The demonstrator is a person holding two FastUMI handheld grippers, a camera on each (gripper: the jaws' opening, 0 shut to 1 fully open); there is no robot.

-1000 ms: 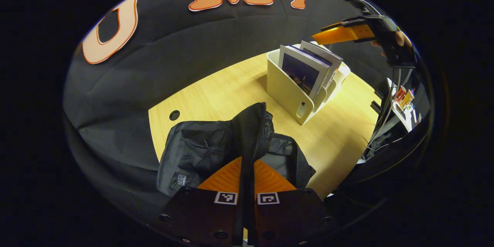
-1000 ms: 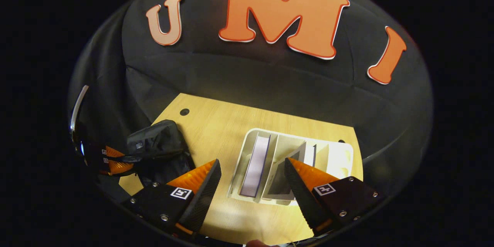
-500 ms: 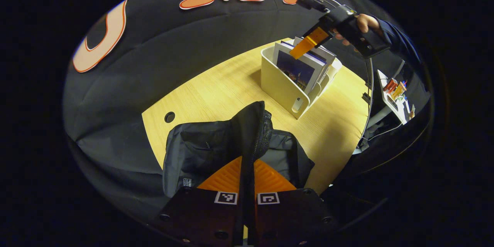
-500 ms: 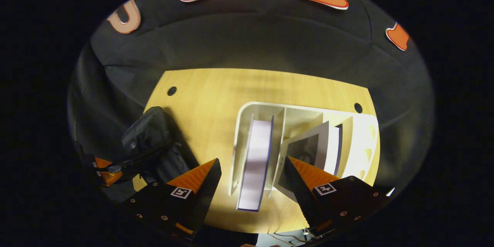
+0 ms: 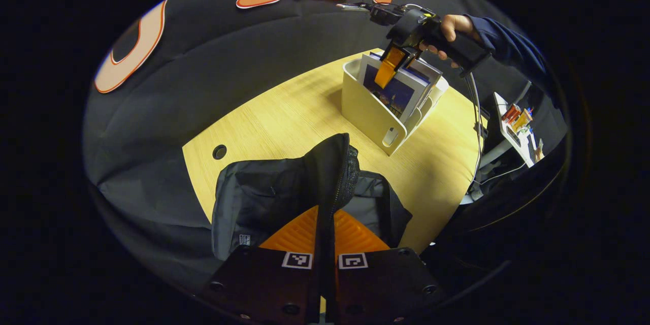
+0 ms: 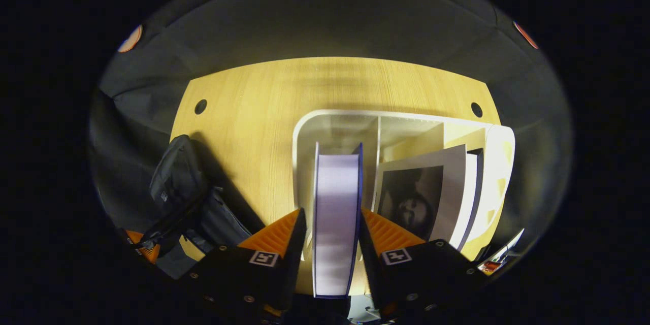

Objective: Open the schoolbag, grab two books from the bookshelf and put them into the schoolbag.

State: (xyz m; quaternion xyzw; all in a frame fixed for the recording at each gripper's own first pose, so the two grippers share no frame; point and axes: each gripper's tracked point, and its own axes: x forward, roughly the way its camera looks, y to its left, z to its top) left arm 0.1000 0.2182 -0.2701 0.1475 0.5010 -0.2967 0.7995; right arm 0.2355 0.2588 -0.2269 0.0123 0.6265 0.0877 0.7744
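The black schoolbag point(image 5: 254, 198) lies on the wooden table point(image 5: 284, 111), and my left gripper point(image 5: 327, 216) is shut on its raised zip flap. Behind it stands the white bookshelf point(image 5: 368, 111) with a dark-covered book point(image 5: 393, 96) in it. My right gripper point(image 5: 386, 68), held by a hand point(image 5: 454, 25), reaches down over that book. In the right gripper view my right gripper point(image 6: 332, 223) straddles the top of the blue-edged book point(image 6: 335, 188) in the left slot of the bookshelf point(image 6: 335, 117). Its fingers are narrowed close to the covers, with a thin gap on the left. The schoolbag point(image 6: 177, 198) lies at the lower left.
A second book with a dark picture cover point(image 6: 421, 198) leans in the middle slot. The table point(image 6: 264, 96) has cable holes at its back corners point(image 6: 200, 106). A small rack of coloured items point(image 5: 518, 122) and cables stand beyond the table's right edge.
My right gripper has come down over the bookshelf and its fingers have narrowed from wide open to close around the blue-edged book. My left gripper still holds the bag's flap up.
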